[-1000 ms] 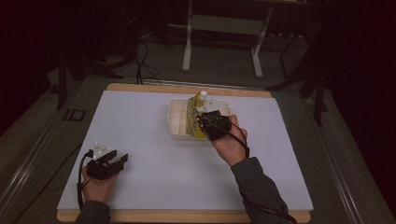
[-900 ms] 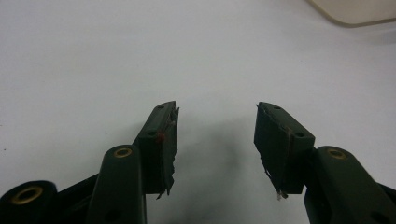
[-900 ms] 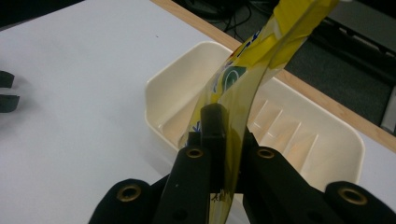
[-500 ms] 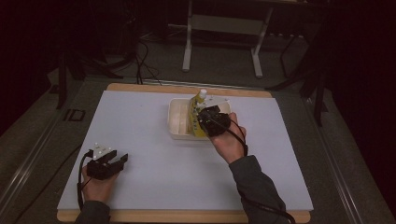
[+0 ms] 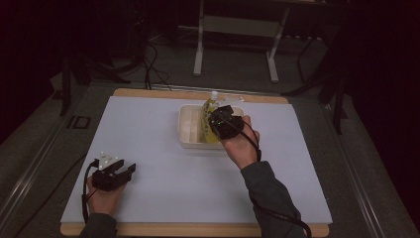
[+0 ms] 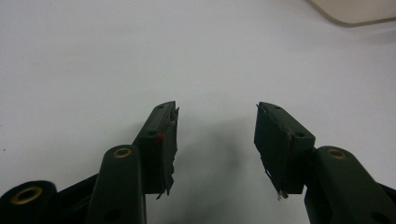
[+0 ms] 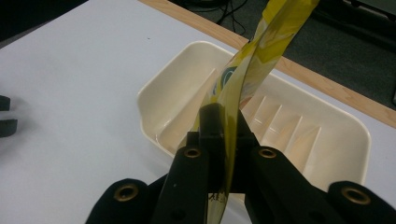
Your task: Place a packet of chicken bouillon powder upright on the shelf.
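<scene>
Little has moved since the earlier frame: the right tool point(image 7: 219, 135) still sits at centre frame in the high view, its jaws pinched tight on the yellow pouch point(image 7: 261, 51). The pouch stands upright over the cream tray point(image 7: 327, 154), cap toward the top. At lower left, the left tool point(image 6: 217, 135) rests on the white surface point(image 5: 148, 129), jaws apart and empty.

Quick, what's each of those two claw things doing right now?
Left gripper: open, holding nothing, resting over the white table.
Right gripper: shut on the yellow pouch, above the cream tray.
</scene>
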Tool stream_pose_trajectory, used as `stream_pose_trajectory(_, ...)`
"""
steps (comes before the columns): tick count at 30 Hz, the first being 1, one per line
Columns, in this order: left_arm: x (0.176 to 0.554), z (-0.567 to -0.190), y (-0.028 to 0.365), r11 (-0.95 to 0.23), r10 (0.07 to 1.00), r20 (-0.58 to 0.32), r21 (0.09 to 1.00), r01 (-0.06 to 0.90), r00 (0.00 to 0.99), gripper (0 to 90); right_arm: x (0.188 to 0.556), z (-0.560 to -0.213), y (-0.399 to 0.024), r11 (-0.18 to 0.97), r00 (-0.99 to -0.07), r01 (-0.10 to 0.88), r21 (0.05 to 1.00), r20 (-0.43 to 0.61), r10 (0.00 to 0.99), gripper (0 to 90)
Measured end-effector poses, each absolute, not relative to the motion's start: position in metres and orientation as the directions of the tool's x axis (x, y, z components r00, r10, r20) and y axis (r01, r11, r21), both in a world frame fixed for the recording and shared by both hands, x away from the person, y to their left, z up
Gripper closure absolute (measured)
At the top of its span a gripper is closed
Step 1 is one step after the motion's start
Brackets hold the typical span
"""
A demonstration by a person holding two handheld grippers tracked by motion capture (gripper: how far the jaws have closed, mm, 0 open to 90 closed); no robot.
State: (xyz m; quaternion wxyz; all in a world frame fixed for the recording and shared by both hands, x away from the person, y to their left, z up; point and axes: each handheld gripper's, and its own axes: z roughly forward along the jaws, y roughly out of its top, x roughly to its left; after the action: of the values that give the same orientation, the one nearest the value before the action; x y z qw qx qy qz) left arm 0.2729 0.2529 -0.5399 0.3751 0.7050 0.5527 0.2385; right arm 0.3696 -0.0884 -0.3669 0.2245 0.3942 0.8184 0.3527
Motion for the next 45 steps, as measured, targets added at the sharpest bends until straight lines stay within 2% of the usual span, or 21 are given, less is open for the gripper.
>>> stream_pose_trajectory(24, 0.273, -0.540, 0.253, -0.111, 0.958, -0.076, 0.793, 0.599, 0.277, 48.6, 0.371, -0.367, -0.085, 0.419, -0.582, 0.491, 0.764, -0.071, 0.810, 86.4)
stream_pose_trajectory(35, 0.273, -0.540, 0.253, -0.111, 0.958, -0.075, 0.792, 0.601, 0.276, 48.5, 0.365, -0.384, -0.087, 0.389, -0.599, 0.496, 0.776, -0.018, 0.800, 68.1)
stream_pose_trajectory(39, 0.273, -0.540, 0.253, -0.114, 0.958, -0.072, 0.792, 0.600, 0.277, 48.5, 0.358, -0.395, -0.084, 0.400, -0.603, 0.481, 0.780, -0.036, 0.797, 65.2)
stream_pose_trajectory(45, 0.273, -0.540, 0.253, -0.112, 0.958, -0.074, 0.792, 0.601, 0.276, 48.5, 0.357, -0.417, -0.083, 0.373, -0.589, 0.499, 0.782, -0.011, 0.808, 63.0)
